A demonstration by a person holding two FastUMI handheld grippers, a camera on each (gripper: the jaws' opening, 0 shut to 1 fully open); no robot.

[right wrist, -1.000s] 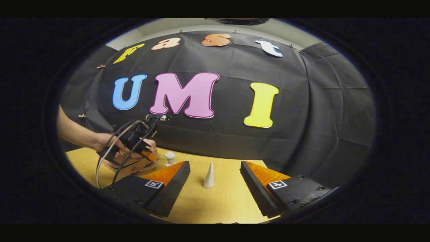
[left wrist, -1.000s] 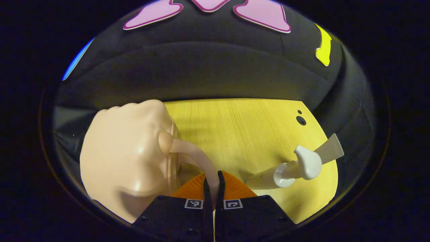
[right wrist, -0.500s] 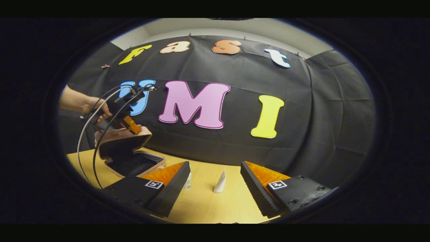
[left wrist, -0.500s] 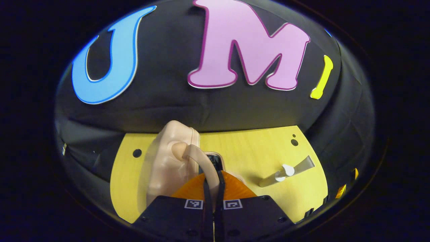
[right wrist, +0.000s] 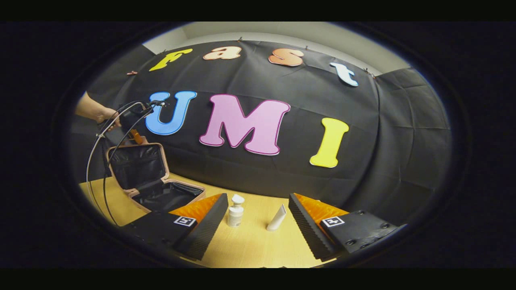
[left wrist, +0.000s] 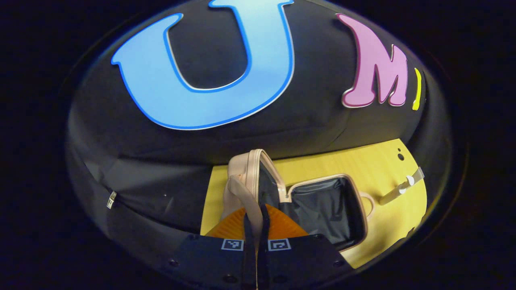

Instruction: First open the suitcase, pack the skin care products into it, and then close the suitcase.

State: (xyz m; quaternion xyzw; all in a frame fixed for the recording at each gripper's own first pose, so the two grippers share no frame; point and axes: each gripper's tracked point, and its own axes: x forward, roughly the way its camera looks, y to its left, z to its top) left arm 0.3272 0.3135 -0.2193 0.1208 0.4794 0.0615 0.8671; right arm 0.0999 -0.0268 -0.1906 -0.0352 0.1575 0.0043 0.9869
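The pink-beige suitcase (right wrist: 139, 173) stands open on the left of the wooden table (right wrist: 250, 245), its lid (right wrist: 135, 165) raised upright and its black-lined base (right wrist: 167, 197) flat. My left gripper (left wrist: 254, 219) is shut on the lid's beige handle (left wrist: 246, 195), with the open base (left wrist: 326, 205) just beyond. In the right gripper view a hand (right wrist: 105, 117) holds that left gripper (right wrist: 135, 136) at the lid's top edge. My right gripper (right wrist: 258, 225) hangs open over the table. A white pump bottle (right wrist: 235, 211) and a white tube (right wrist: 277, 217) stand between its fingers, farther off.
The black cloth wall rises close behind the table's far edge. Cables (right wrist: 96, 169) loop down from the left gripper beside the suitcase. The pump bottle (left wrist: 408, 181) stands near the table's right end, next to two small holes (left wrist: 400, 154) in the tabletop.
My left gripper has pulled the handle up and back, swinging the lid from shut to upright. The right gripper has drifted slightly, bringing the bottle and tube between its fingers.
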